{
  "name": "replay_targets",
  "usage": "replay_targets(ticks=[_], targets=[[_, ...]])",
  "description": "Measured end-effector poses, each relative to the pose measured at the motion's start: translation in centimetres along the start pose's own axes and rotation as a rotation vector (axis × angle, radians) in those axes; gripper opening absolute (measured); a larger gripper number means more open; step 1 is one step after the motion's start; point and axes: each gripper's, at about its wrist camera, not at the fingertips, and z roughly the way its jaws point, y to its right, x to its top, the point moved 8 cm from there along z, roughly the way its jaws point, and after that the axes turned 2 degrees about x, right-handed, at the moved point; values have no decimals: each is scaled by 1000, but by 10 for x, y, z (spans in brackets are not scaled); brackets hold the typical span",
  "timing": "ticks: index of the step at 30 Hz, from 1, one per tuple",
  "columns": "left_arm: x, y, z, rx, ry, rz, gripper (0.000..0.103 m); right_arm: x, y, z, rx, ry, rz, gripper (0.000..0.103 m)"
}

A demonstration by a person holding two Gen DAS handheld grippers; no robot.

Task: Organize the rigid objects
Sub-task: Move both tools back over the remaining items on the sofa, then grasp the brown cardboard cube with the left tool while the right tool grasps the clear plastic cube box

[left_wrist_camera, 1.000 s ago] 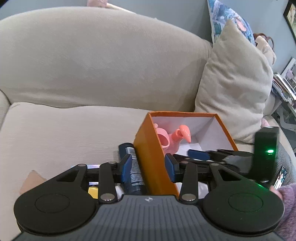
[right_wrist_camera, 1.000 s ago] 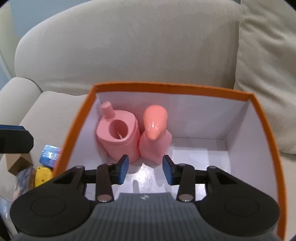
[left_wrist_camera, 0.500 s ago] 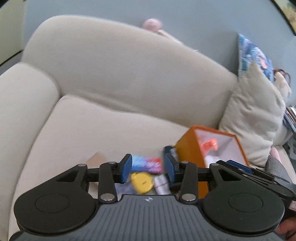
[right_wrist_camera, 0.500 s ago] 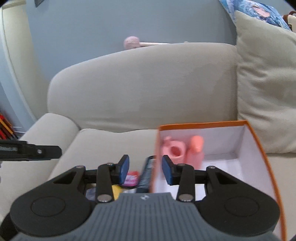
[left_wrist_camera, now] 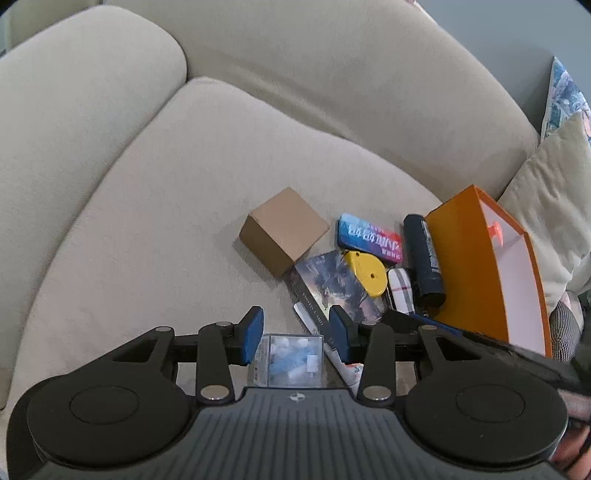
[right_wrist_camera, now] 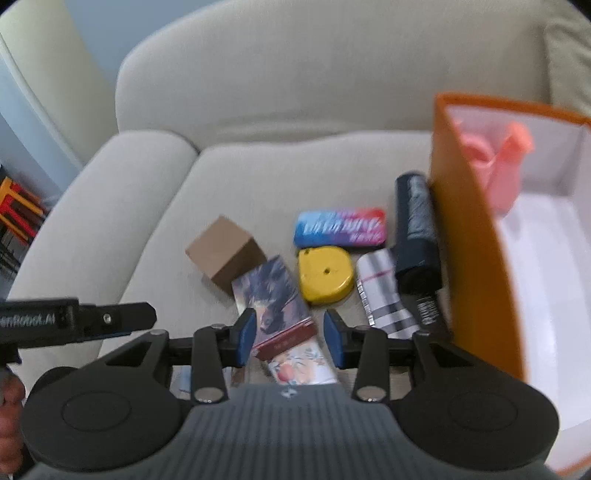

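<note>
On the sofa seat (left_wrist_camera: 177, 206), a big open box (left_wrist_camera: 476, 258) stands at the right, with two bottles (right_wrist_camera: 495, 162) inside at its far end. A can (left_wrist_camera: 423, 258) lies right against the box's left wall, and left of it lie a small wrapped pack (right_wrist_camera: 384, 291), a tape measure (left_wrist_camera: 365, 273) and a flat tin (left_wrist_camera: 369, 238) behind them. A book (left_wrist_camera: 332, 288) lies left of the tape measure, a small cardboard box (left_wrist_camera: 284, 230) sits farthest left, and a clear cube (left_wrist_camera: 291, 356) lies nearest the front.

beige sofa (left_wrist_camera: 207, 155), pale cushion (left_wrist_camera: 550, 192), blue-grey wall (right_wrist_camera: 99, 22).
</note>
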Motion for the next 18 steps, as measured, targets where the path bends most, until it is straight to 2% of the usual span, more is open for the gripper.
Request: replay_targets(ticks=[4, 7, 9, 10, 13, 18], targets=[[-1, -8, 15, 15, -35, -13, 49, 3, 1, 31, -16, -89, 1, 45], [2, -13, 24, 10, -45, -37, 54, 3, 5, 44, -28, -108, 12, 46], [8, -14, 30, 15, -34, -36, 61, 6, 10, 48, -36, -105, 32, 46], [12, -13, 33, 21, -23, -24, 68, 8, 14, 50, -46, -100, 43, 46], [26, -6, 41, 73, 25, 81, 73, 15, 21, 56, -58, -99, 74, 46], [41, 16, 58, 107, 38, 388, 82, 27, 22, 59, -72, -99, 51, 46]])
